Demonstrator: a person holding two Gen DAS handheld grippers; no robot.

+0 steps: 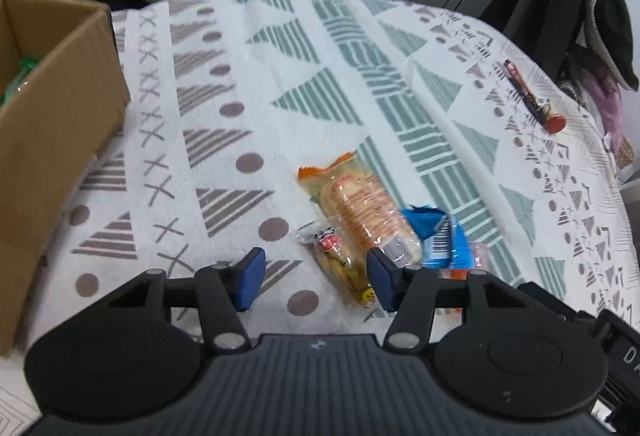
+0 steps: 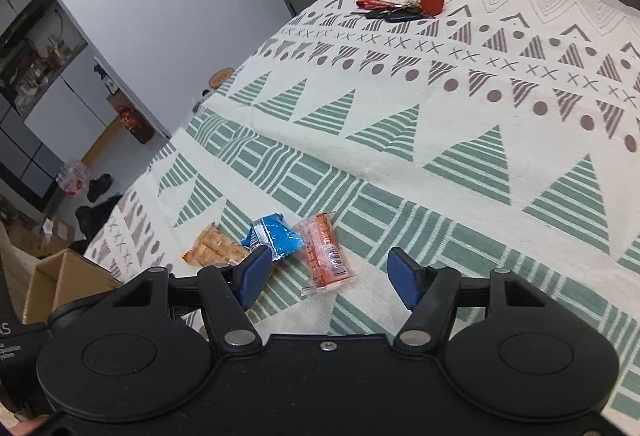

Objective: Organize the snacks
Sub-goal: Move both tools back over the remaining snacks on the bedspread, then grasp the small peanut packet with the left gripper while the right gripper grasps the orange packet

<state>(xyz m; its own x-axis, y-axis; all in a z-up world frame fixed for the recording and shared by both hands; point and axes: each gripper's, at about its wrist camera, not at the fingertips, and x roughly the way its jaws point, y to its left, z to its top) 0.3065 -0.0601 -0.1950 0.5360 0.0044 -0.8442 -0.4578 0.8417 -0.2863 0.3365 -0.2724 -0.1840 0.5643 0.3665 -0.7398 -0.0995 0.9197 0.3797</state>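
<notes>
At 12 o'clock of my right gripper — jaws spread, empty — lies the orange snack packet; left gripper also spread. Risk: slick wrapper slipping, or grabbing tablecloth.

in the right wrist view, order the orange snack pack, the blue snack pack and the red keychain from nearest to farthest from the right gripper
From the right gripper, open jaws:
1. Orange snack pack, just ahead between the jaws.
2. Blue snack pack, slightly farther, by the left jaw.
3. Red keychain, far across the tablecloth.
</notes>
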